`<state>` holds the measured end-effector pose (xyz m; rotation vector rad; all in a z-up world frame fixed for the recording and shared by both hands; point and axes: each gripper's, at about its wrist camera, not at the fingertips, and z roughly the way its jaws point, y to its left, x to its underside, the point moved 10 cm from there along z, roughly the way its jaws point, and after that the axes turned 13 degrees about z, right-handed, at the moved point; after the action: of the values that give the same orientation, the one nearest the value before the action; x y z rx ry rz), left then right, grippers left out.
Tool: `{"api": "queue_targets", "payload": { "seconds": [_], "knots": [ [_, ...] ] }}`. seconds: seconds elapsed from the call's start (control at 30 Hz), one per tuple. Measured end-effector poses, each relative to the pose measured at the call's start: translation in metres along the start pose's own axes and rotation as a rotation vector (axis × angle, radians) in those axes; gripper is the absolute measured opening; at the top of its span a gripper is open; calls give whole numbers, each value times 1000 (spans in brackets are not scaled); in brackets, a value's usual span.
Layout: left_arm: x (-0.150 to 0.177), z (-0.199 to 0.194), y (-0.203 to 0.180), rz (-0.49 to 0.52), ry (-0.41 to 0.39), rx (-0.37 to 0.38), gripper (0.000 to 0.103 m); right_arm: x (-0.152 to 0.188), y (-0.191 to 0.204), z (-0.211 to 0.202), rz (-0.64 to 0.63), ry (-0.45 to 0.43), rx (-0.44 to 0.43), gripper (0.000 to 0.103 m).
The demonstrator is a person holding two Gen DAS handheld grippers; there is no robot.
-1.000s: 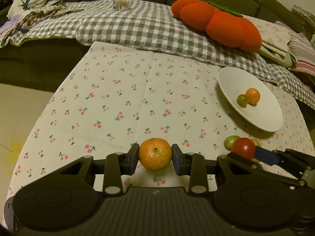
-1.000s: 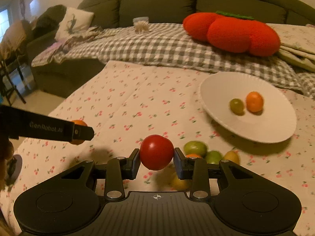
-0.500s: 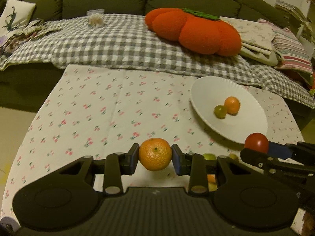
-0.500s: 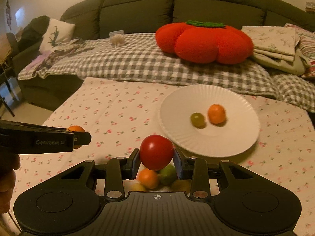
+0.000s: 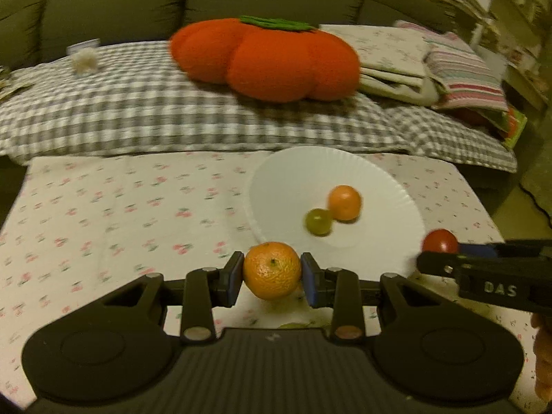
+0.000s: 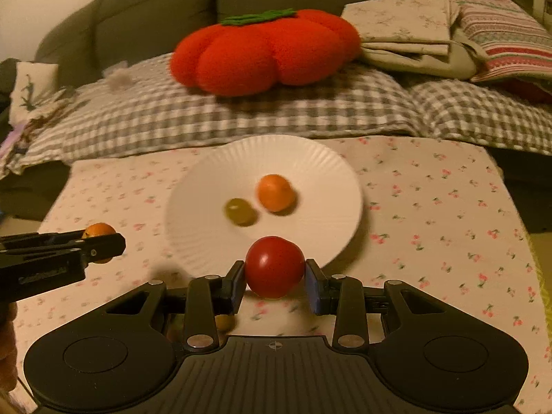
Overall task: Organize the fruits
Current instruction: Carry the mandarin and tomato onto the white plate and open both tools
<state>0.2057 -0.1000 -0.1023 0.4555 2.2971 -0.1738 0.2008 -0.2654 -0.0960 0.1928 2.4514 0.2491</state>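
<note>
Both grippers were clamped: left gripper (image 5: pixel 272 272) on a mandarin (image 5: pixel 272 270), right gripper (image 6: pixel 275 268) on a tomato (image 6: pixel 274 266). Releasing above the paper plate (image 6: pixel 321 172) risked, probably, round fruit rolling off.

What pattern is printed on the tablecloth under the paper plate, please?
Small red cherries on white tablecloth; clearest in the right wrist view.

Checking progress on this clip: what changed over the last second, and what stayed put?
Both grippers carried their fruit toward the white plate, which now sits just ahead of them. The left gripper still clamps the orange; the right gripper still clamps the tomato. The plate's small orange and green fruit stayed in place.
</note>
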Motion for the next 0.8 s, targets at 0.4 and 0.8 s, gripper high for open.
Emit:
{"api": "queue_targets", "payload": {
  "seconds": [0.4,0.8],
  "knots": [
    [-16,35,-37,162,-80,78,34,-5,-1,29,-5,8,-27,34],
    [-8,43,-36,205,-79,51,61,-8,-3,41,40,11,-34,51]
  ]
}}
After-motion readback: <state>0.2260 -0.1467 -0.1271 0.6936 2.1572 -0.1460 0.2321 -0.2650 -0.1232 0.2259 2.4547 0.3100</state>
